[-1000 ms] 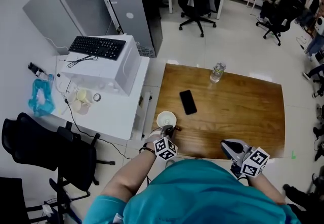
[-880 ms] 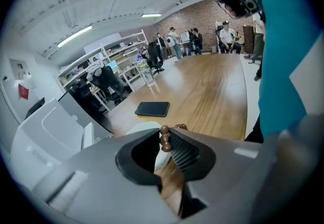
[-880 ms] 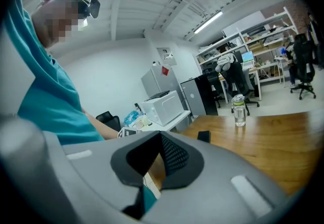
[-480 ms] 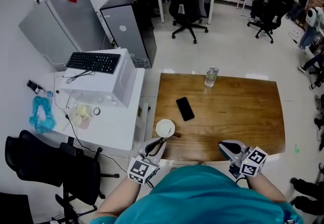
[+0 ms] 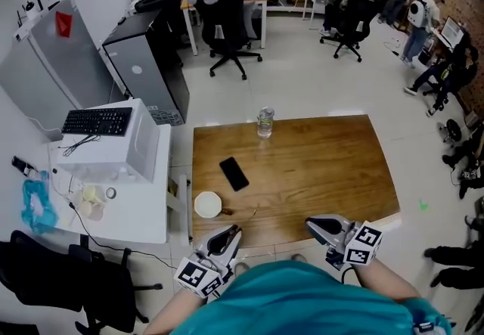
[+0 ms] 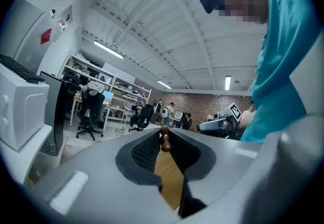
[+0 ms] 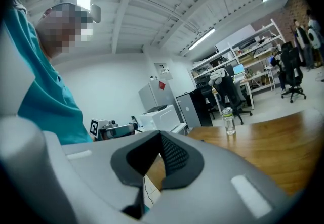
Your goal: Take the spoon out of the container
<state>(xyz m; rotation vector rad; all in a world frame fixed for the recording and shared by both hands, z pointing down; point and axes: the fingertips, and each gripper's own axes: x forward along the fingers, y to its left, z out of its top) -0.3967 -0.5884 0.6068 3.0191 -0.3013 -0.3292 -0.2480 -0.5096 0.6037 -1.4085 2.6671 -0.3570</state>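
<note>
A white round container (image 5: 208,205) stands near the front left corner of the wooden table (image 5: 325,167). My left gripper (image 5: 231,234) hovers at the table's front edge, just right of and nearer than the container. It is shut on a wooden spoon (image 6: 164,140), whose beaded handle end pokes out past the fingertips of the left gripper (image 6: 163,134). Against the wood in the head view the spoon is hard to make out. My right gripper (image 5: 311,224) is at the front edge further right. Its tips meet with nothing between them in the right gripper view (image 7: 161,136).
A black phone (image 5: 234,174) lies behind the container, and a clear bottle (image 5: 265,122) stands at the table's far edge. A white side desk (image 5: 144,212) with a white box and a keyboard (image 5: 96,121) flanks the table's left. A black chair (image 5: 53,273) stands beside it.
My left gripper has drawn back from the container toward the table's front edge, with the spoon in it, and has rolled. The right gripper has shifted slightly. The head view has tilted up.
</note>
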